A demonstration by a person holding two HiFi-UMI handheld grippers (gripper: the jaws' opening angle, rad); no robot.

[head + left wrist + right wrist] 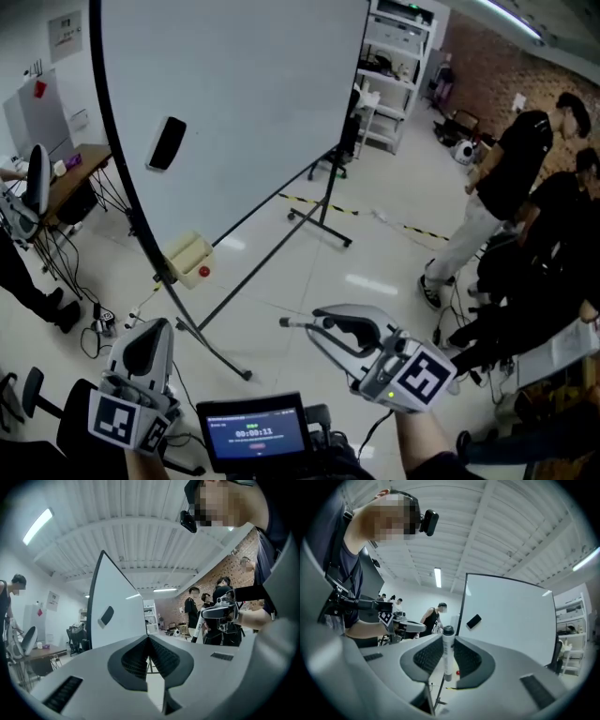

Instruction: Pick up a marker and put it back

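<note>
Only readable thing I get: the handheld screen (pixel 253 433) at the bottom of head view, white timer digits, approx. 00:00:11. Small lines above and below it are too blurry. Left cube (pixel 122 419) and right cube (pixel 424 373) show b/w square codes, no letters. Wall sheet (pixel 66 31) and wall poster (pixel 52 601): print too small to read.

The whiteboard (pixel 234 112) runs off the top edge, and print on the screen (pixel 255 433) (small, pale) is unreadable.
</note>
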